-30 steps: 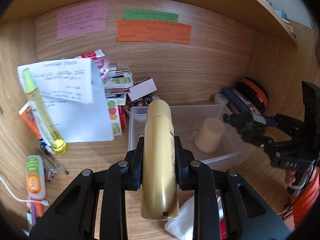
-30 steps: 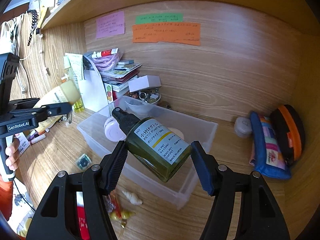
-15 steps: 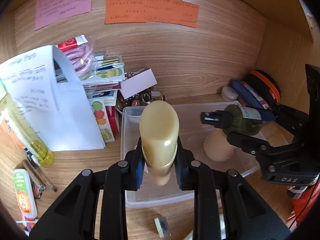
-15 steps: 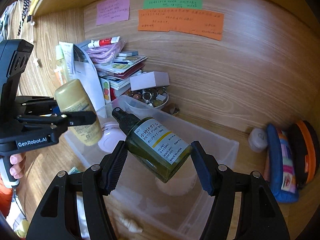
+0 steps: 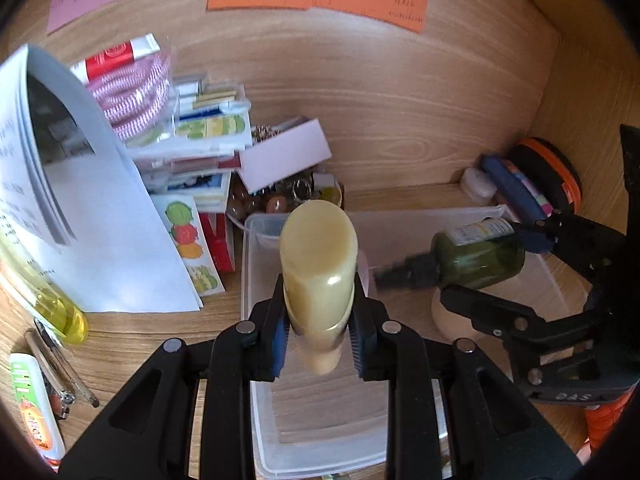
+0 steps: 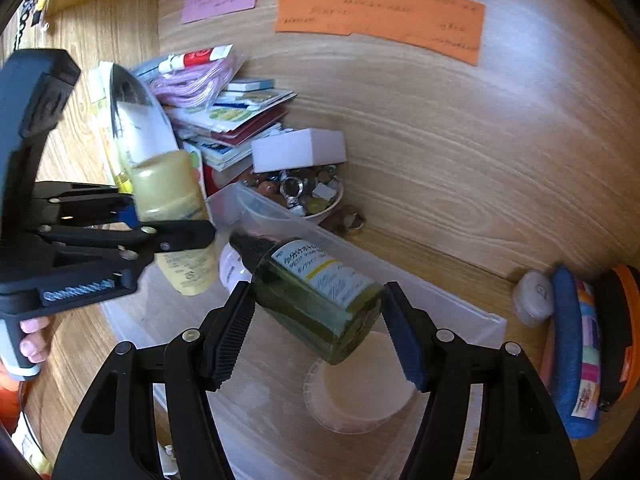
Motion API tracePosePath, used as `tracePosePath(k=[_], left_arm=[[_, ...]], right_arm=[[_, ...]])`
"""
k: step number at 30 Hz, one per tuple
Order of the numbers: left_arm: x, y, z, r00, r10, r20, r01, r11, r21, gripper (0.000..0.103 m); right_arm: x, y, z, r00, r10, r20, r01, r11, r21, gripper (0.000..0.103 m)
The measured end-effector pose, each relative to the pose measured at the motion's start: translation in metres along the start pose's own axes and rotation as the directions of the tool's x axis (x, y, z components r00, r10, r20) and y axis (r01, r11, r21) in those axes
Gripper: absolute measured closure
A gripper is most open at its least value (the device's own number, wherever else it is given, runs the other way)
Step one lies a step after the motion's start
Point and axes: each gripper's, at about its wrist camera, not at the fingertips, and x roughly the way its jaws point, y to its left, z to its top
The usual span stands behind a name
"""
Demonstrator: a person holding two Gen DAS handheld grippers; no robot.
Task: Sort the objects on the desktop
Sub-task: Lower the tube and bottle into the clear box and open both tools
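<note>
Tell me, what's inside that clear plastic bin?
Inside the clear plastic bin, a round cream-coloured jar stands on the floor, with a pale pink container near the far corner. The two held bottles and the hand-held grippers cover parts of the floor.

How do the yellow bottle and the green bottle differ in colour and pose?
The yellow bottle is opaque cream-yellow; the green bottle is clear dark green with a black pump top. The yellow bottle stands nearly upright; the green bottle lies tilted. Both are gripped above the clear plastic bin.
</note>
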Motion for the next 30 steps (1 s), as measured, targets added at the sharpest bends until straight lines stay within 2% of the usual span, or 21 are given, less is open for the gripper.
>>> tracePosePath(k=[5,17,28,30], left_arm=[[0.007,0.002,-0.005,1.000,0.004,-0.018,-0.004,1.000,0.005,0.078],[0.020,-0.013,-0.013,0.997,0.073,-0.022,-0.071,0.994,0.078,0.078],[0.016,-0.014,-0.016,0.996,0.092,-0.016,-0.090,0.992,0.094,0.076],[0.012,-0.014,-0.015,0.996,0.086,-0.005,-0.085,0.992,0.096,0.073]], right_arm=[[0.008,0.010,-0.004,1.000,0.014,-0.021,-0.014,1.000,-0.027,0.041],[0.032,0.034,-0.007,0.995,-0.034,-0.092,0.023,0.993,-0.117,0.041],[0.036,0.032,-0.008,0.994,-0.025,-0.108,0.015,0.995,-0.099,0.041],[0.034,0.035,-0.008,0.994,-0.033,-0.107,0.022,0.994,-0.103,0.039]])
